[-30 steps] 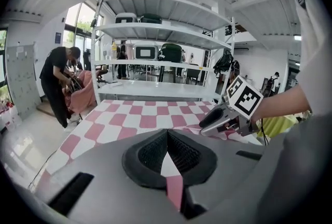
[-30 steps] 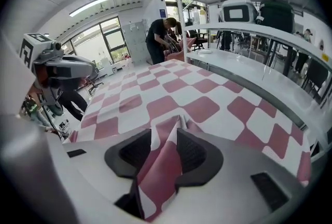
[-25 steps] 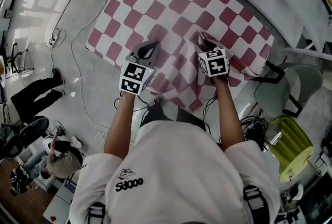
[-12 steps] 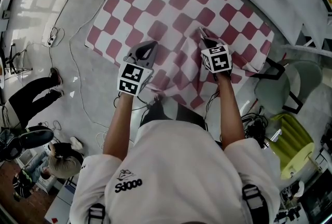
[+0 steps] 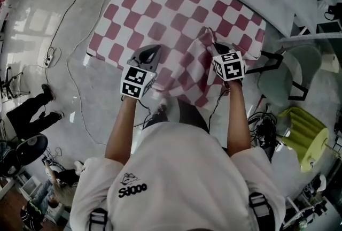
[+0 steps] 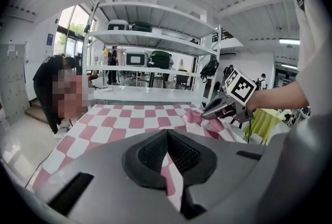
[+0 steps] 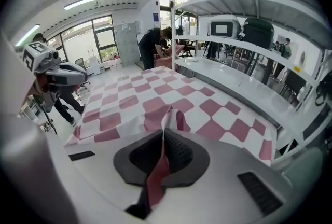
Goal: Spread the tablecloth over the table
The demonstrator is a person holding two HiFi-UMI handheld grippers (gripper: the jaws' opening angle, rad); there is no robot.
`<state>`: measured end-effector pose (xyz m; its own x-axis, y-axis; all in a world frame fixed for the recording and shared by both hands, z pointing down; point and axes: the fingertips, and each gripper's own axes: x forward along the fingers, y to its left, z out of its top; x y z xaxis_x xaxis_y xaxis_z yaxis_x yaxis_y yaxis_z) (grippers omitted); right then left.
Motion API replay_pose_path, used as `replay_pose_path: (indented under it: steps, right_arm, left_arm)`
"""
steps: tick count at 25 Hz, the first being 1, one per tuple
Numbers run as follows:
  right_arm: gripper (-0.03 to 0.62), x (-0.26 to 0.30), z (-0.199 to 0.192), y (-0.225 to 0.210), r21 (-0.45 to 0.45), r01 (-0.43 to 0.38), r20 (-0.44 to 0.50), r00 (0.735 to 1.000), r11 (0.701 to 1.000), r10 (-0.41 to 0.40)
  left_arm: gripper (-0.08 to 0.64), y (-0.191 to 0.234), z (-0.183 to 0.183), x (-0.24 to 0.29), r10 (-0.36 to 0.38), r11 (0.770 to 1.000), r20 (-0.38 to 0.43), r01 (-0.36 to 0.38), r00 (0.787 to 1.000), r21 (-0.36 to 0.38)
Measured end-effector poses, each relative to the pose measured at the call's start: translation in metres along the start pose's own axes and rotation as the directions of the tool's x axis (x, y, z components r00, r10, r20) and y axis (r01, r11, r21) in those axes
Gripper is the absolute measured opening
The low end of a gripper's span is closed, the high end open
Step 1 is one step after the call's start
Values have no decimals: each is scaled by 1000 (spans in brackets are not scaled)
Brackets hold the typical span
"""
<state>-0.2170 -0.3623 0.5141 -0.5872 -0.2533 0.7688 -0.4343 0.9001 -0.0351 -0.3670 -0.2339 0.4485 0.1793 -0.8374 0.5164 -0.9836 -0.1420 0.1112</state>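
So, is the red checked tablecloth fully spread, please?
Partly: the tablecloth lies flat farther off, but its near edge is bunched in the left gripper and right gripper.

Glossy pale floor (image 5: 37, 21) w/ light reflections. White shelving rack (image 6: 155, 39) behind, cases (image 6: 118, 25) on top shelf. Big windows (image 7: 88, 36) on far wall, strip light (image 7: 85, 1) overhead. Yellow-green chair (image 5: 307, 136) at right.

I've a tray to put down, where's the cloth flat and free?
The cloth beyond the left gripper and right gripper, up to its far edge, lies flat and bare. Crowded: the near edge, bunched between the two, both shut on it.
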Motion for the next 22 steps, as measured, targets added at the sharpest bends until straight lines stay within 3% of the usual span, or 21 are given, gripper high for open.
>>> replay_pose_path:
  steps: [10,22]
  right_arm:
    - [26,-114,-34,16,71,178,65,981,982,-182]
    - [26,-224,-100,71,173,327,79,935,929,-345]
  left_arm:
    - [28,-61,28,-31,-159,982,92,148,983,115]
    - [28,-135,30,-90,-336,932,144,308,931,189]
